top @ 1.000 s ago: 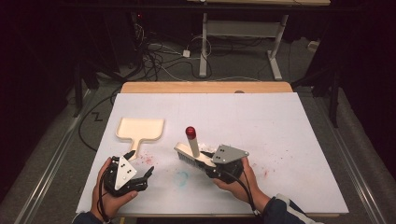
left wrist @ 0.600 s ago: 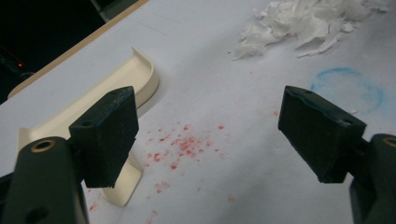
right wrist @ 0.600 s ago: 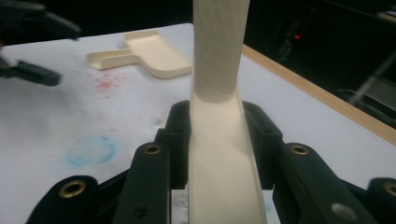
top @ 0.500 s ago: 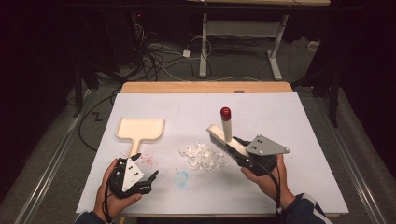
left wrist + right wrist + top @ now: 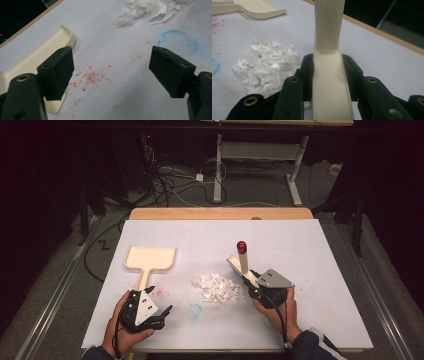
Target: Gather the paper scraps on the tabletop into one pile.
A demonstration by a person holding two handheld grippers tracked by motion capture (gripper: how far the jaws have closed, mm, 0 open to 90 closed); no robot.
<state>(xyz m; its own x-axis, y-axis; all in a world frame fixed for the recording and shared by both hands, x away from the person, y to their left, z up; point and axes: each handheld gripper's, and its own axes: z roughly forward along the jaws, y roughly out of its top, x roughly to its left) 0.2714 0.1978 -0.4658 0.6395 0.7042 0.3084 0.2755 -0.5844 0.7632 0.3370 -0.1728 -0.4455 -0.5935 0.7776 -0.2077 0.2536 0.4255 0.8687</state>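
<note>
While my right gripper [image 5: 250,281] squeezes its two black jaws on the brush [image 5: 242,260], I can see the cream handle run straight up between the pads [image 5: 308,75] in the right gripper view. That handle is smooth plastic, flat and a bit curved at the edges, and it turns into a round post higher up. In the high view the post has a shiny red cap on top, and the brush sits right of the middle of the table, just to the right of the paper bits [image 5: 218,287]. Those bits are white, torn and crumpled, heaped in a fluffy little pile that looks soft. I cannot see the bristles well.

My left gripper [image 5: 159,316] rests at the near left side, and its jaws stand wide apart with nothing between them. In the left gripper view the pads [image 5: 58,72] are dark, blocky and matte. Between them lies bare table [image 5: 310,250], a flat white sheet with a grainy look, dotted with tiny red specks [image 5: 87,77]. A faint blue ring [image 5: 178,41] is drawn on the sheet, close to the right-hand pad.

Just past my left gripper, farther away, lies the dustpan [image 5: 150,258]. It is cream like the brush, smooth and hard, with a wide square scoop, a raised rim and a thin flat handle pointing at me.
</note>
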